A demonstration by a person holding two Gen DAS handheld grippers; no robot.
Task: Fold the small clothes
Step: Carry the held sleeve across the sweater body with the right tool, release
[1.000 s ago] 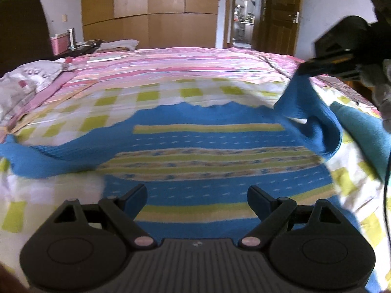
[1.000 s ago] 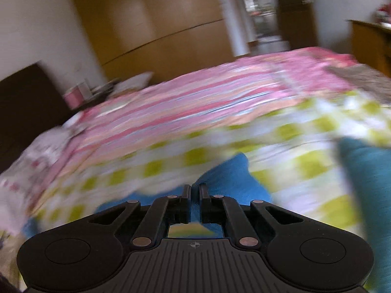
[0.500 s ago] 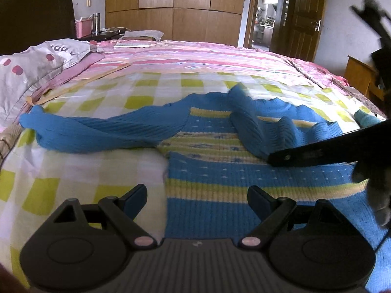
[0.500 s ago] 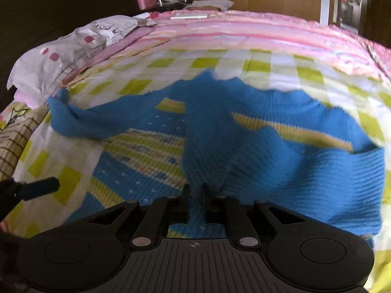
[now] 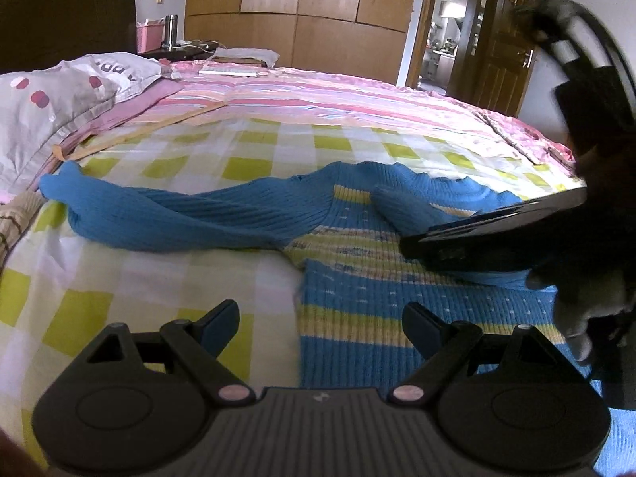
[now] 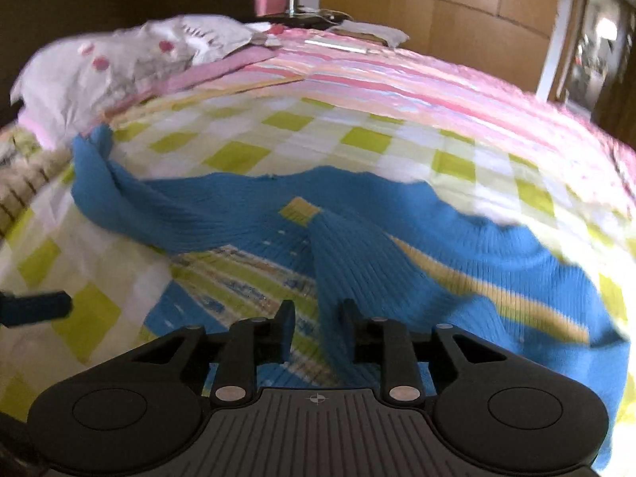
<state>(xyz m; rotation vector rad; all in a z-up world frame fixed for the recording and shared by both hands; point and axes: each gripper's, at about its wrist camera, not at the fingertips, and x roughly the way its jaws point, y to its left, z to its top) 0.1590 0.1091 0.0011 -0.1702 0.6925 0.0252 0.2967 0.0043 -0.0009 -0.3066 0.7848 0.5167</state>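
A blue knitted sweater (image 5: 357, 298) with yellow stripes lies flat on the checked bedsheet (image 5: 119, 278). One sleeve (image 5: 179, 214) stretches out to the left. The other sleeve (image 6: 349, 262) is folded across the chest. My right gripper (image 6: 318, 318) sits low over that folded sleeve with its jaws opening; the sleeve runs between the fingers with a gap beside it. In the left wrist view the right gripper (image 5: 477, 238) rests on the sleeve, held by a hand (image 5: 576, 306). My left gripper (image 5: 320, 318) is open above the sweater's left side edge, holding nothing.
A grey spotted pillow (image 5: 59, 103) lies at the left. A pink striped quilt (image 5: 338, 99) covers the far half of the bed. Behind it stand a wooden wardrobe (image 5: 318, 0), an open doorway (image 5: 449, 28) and a nightstand with a pink box (image 5: 149, 35).
The right gripper carried the sleeve from high at the right across the chest, lowered it and parted its jaws. The left gripper slid leftwards to the sweater's side edge.
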